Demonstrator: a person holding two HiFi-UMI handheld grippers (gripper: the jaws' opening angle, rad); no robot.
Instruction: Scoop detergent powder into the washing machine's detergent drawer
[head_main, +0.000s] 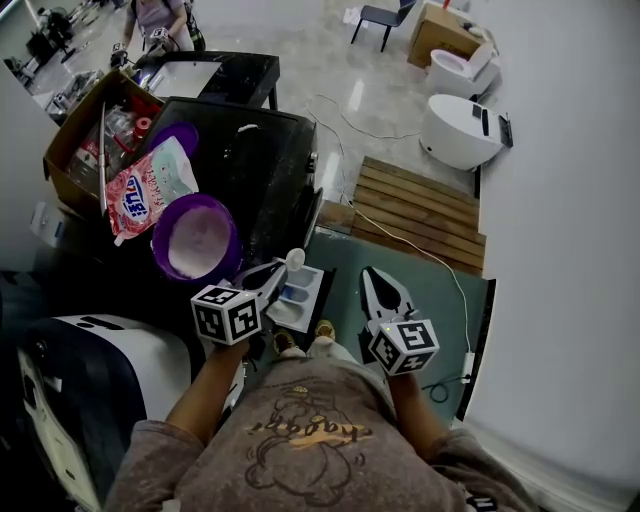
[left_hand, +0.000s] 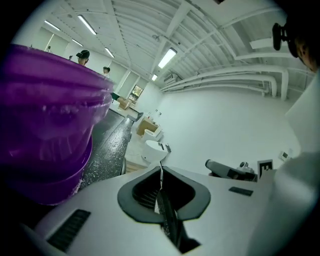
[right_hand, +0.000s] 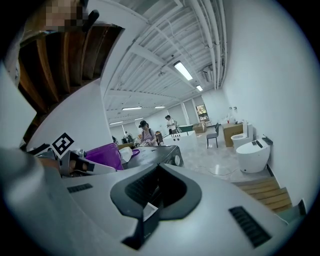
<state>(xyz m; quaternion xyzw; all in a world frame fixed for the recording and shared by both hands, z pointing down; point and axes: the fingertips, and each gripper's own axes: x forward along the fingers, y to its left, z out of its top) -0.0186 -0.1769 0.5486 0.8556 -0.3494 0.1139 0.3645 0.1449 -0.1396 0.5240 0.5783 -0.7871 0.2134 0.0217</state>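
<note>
The left claw (head_main: 283, 268) sits at centre frame in the head view, its jaws together and clamped on the handle of a white scoop (head_main: 295, 259). The scoop's round head pokes out past the tips, up and to the right. In the left gripper view the claw (left_hand: 161, 172) shows only a thin white sliver pinched between the closed jaws.

The drawer (head_main: 303, 300) stands pulled out from the dark washer (head_main: 250, 150). It lies just right of the left claw and directly under the scoop head; I cannot tell if they touch.

A purple bowl (head_main: 195, 200) of pale powder (head_main: 198, 245) sits on the washer, up and left of the claw, and fills the left of the left gripper view (left_hand: 45, 135). A detergent bag (head_main: 145, 185) lies beside it, further up and left.

The right claw (head_main: 372, 275) hangs right of the drawer, apart from it, with its jaws together (right_hand: 159, 167) and nothing between them.
</note>
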